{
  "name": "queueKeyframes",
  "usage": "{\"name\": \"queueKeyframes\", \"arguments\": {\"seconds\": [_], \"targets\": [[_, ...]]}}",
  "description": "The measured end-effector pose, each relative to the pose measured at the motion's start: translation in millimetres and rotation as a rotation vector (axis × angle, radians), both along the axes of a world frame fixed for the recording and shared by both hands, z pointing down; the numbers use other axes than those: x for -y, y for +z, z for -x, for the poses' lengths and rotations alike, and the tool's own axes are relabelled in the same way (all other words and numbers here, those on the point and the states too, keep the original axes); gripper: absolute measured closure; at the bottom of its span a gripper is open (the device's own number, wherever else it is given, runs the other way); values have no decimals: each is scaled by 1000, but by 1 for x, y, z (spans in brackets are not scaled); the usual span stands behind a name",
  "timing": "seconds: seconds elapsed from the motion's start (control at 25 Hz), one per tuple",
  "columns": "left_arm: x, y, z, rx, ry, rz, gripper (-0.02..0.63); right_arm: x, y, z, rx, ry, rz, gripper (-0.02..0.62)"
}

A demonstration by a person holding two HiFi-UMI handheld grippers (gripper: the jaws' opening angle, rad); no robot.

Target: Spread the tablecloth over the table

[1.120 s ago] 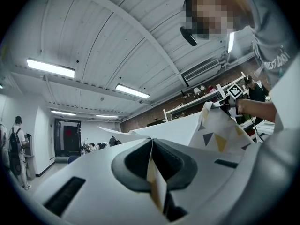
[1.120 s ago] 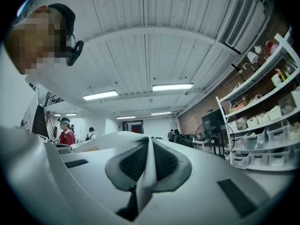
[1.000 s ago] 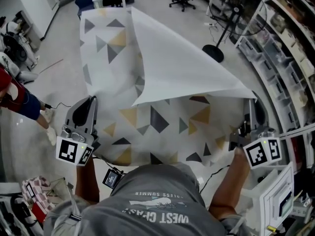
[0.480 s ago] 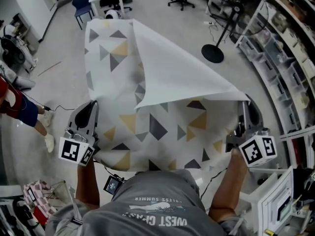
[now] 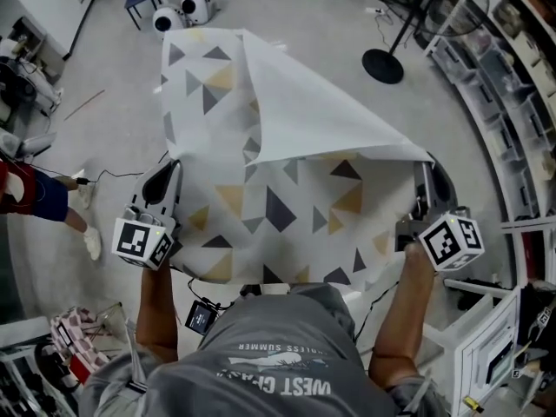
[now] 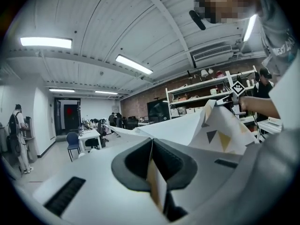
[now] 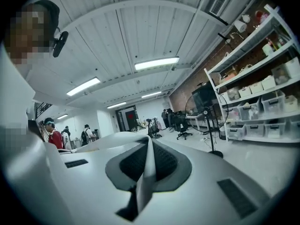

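Note:
The tablecloth (image 5: 278, 207), white with grey and yellow triangles, stretches away from me and hides the table beneath it. Its far right part is folded back toward me, showing the plain white underside (image 5: 313, 120). My left gripper (image 5: 170, 168) is shut on the cloth's left edge, and my right gripper (image 5: 426, 168) is shut on its right edge. In the left gripper view the cloth edge (image 6: 154, 182) is pinched between the shut jaws, with the patterned cloth (image 6: 218, 128) rising to the right. In the right gripper view a white fold of cloth (image 7: 147, 168) sits clamped between the jaws.
A floor fan's round base (image 5: 382, 64) stands beyond the cloth on the right. Storage shelves (image 5: 512, 68) line the right side. A person (image 5: 35, 194) stands at the left. A white frame (image 5: 486, 337) is at my lower right, and round white machines (image 5: 182, 11) sit past the far end.
Both grippers have come down and forward with the cloth held between them. The cloth has sunk lower and flatter, and the folded-back white flap has settled onto it.

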State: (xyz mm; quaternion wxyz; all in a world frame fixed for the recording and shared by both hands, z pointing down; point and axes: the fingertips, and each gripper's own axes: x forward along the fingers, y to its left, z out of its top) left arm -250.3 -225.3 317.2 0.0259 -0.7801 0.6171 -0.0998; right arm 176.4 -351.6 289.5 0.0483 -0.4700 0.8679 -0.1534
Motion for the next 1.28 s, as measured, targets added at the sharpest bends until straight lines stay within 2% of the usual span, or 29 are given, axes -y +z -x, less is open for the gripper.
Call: {"name": "queueKeyframes", "arguments": {"seconds": [0.56,1.12,1.28], "targets": [[59,113,7,-37,-32,210,604,63,126,-6,-48,31,221,581],[87,267,0,-56,-100,467,603,105,299,-24,-140,-3,458,580],[94,304,3,-60,-128,524,601,115,357,-36,-154,7,559,580]]}}
